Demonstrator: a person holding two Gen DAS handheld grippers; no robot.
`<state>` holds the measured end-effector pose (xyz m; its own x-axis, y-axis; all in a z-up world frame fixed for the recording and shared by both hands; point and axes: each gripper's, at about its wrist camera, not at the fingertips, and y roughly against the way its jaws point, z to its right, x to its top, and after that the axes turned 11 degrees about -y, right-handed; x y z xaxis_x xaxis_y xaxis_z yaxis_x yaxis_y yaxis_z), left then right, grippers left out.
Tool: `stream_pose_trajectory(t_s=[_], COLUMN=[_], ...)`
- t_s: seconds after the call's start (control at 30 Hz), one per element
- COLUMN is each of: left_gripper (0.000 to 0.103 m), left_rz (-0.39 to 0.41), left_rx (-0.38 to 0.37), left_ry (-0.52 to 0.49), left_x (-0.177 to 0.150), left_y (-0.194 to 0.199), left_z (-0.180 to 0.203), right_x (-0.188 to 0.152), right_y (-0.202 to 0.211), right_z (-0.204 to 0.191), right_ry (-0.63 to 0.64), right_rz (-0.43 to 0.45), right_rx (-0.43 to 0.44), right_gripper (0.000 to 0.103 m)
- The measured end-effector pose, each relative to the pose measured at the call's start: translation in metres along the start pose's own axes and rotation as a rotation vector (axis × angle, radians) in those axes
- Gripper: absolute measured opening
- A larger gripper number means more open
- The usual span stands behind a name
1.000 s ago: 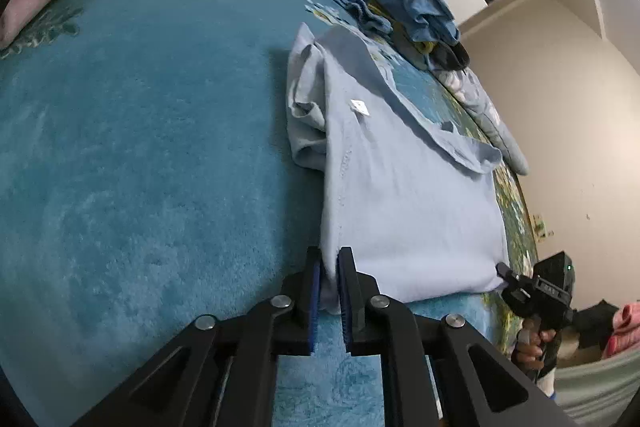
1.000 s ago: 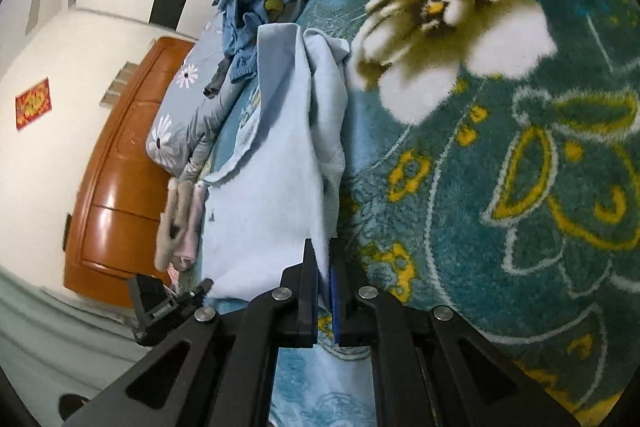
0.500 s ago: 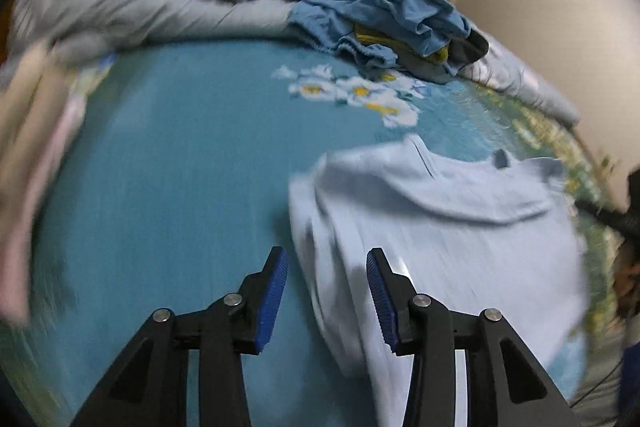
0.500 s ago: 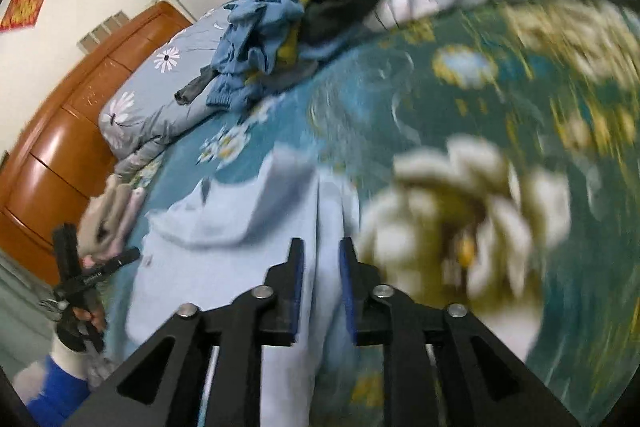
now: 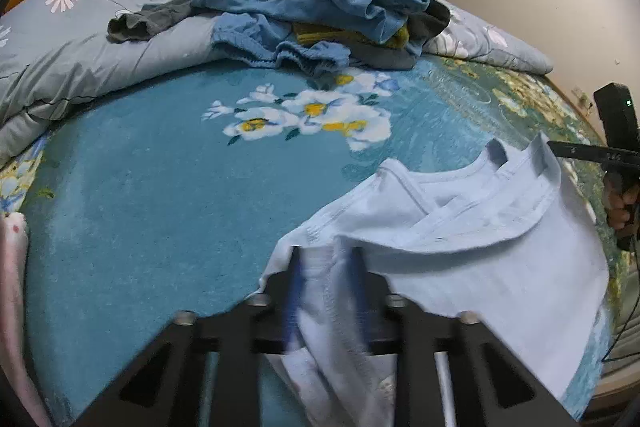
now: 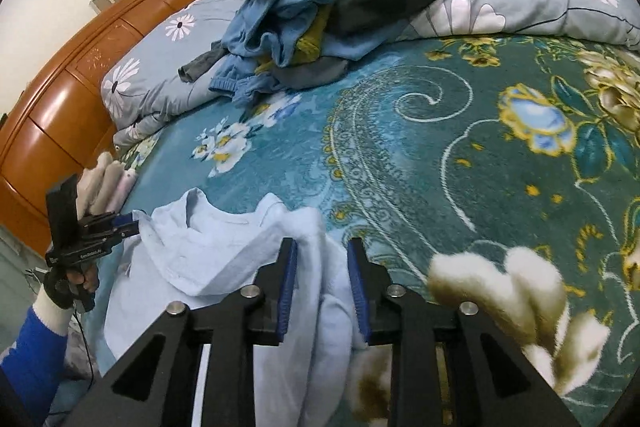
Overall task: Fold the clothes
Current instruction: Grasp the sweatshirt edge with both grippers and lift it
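A pale blue cotton T-shirt (image 5: 480, 251) lies partly folded at the near edge of a teal plush bed blanket patterned with white and yellow flowers (image 5: 160, 187), its neckline turned toward the far side of the bed. The left gripper (image 5: 326, 291) has its blue-padded jaws apart with a bunched fold of the shirt's left side between them; motion blur hides whether the pads touch the cloth. The right gripper (image 6: 322, 287) likewise stands open, straddling a raised ridge of the shirt's right side. At the far edge, a heap of crumpled blue, mustard and dark clothes (image 6: 316, 15) rests against a grey quilt printed with daisies (image 5: 80, 39), before an orange-brown wooden headboard (image 6: 60, 95)
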<state>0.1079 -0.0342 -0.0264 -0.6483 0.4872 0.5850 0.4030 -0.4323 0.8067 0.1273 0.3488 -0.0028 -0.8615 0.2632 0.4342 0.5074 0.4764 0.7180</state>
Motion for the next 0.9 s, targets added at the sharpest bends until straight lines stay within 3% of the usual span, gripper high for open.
stream_pose_trajectory(t_s=[0.03,0.17,0.27,0.33,0.47,0.57,0.8,0.9], left_gripper=[0.006,0.004,0.004,0.004,0.005,0.005,0.005,0.010], left_rz=[0.006,0.069,0.136,0.179,0.086,0.043,0.021,0.000], left_rx=[-0.005,0.004,0.009,0.022,0.056,0.059,0.067,0.088], left_ry=[0.007,0.039,0.076,0.100,0.149,0.161,0.191,0.203], left_x=[0.001,0.002,0.005,0.008,0.010,0.004,0.003,0.003], left_y=[0.000,0.012,0.029,0.039,0.010,-0.010,-0.017,-0.017], left_z=[0.000,-0.002,-0.010,-0.017,-0.035,-0.040,-0.047,-0.048], right_x=[0.000,-0.002,0.002,0.004,0.008,0.005,0.008,0.008], right_y=[0.000,0.009,0.035,0.043,0.005,-0.009,-0.017,-0.020], right_z=[-0.001,-0.007,-0.003,0.000,0.024,0.039,0.040,0.040], right_ry=[-0.005,-0.019,-0.076,-0.094,-0.190,-0.244,-0.242,-0.255], right_rz=[0.002,0.020,0.111,0.156,0.083,0.067,0.060,0.049], right_rx=[0.009,0.056,0.165,0.187,0.056,0.046,-0.008,-0.050], right_gripper=[0.006,0.002,0.002,0.002,0.002,0.002,0.002,0.002])
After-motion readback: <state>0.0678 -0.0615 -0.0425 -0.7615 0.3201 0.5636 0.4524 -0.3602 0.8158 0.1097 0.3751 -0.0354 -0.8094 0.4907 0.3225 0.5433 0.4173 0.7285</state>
